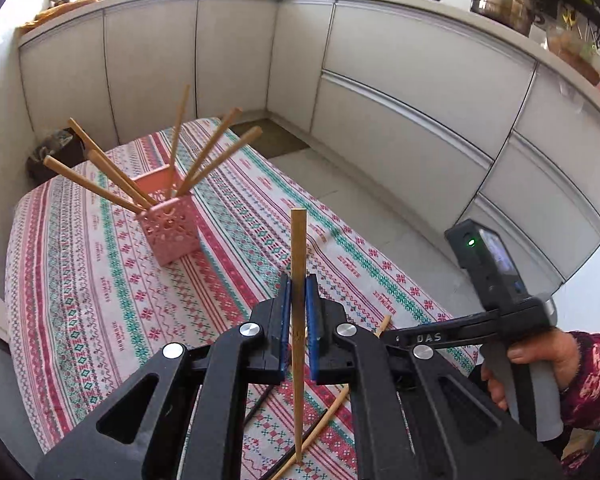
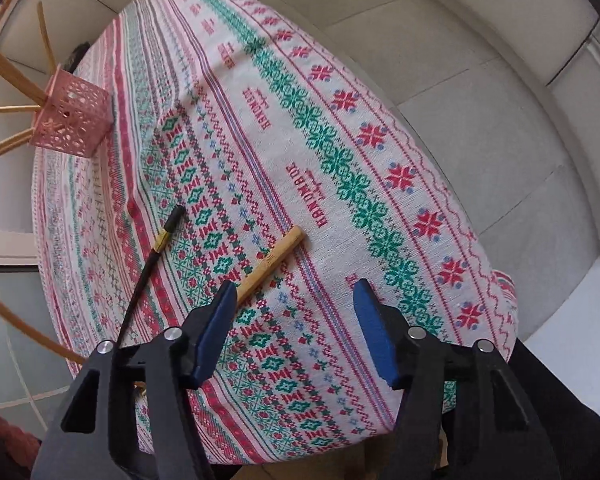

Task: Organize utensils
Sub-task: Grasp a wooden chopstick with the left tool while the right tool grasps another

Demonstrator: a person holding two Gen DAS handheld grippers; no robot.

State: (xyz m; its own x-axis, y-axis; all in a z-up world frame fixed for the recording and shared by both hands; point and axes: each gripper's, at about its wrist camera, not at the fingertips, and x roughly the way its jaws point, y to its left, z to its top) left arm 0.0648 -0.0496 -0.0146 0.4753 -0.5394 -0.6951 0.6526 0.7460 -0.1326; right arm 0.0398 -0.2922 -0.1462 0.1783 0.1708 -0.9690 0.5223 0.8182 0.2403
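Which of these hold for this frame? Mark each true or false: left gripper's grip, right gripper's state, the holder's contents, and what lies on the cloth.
1. The left gripper is shut on a wooden chopstick. True.
2. The right gripper grips a chopstick. False: it is open, holding nothing.
3. The pink holder is empty. False: several wooden chopsticks stand in it.
4. A black chopstick lies on the tablecloth. True.

You see matt wooden chopsticks (image 1: 299, 272), a perforated pink plastic holder (image 1: 168, 226), woven patterned cloth (image 2: 340, 184) over the desk, and black plastic tongs (image 1: 299, 312) with blue rubbery pads (image 1: 311, 312).
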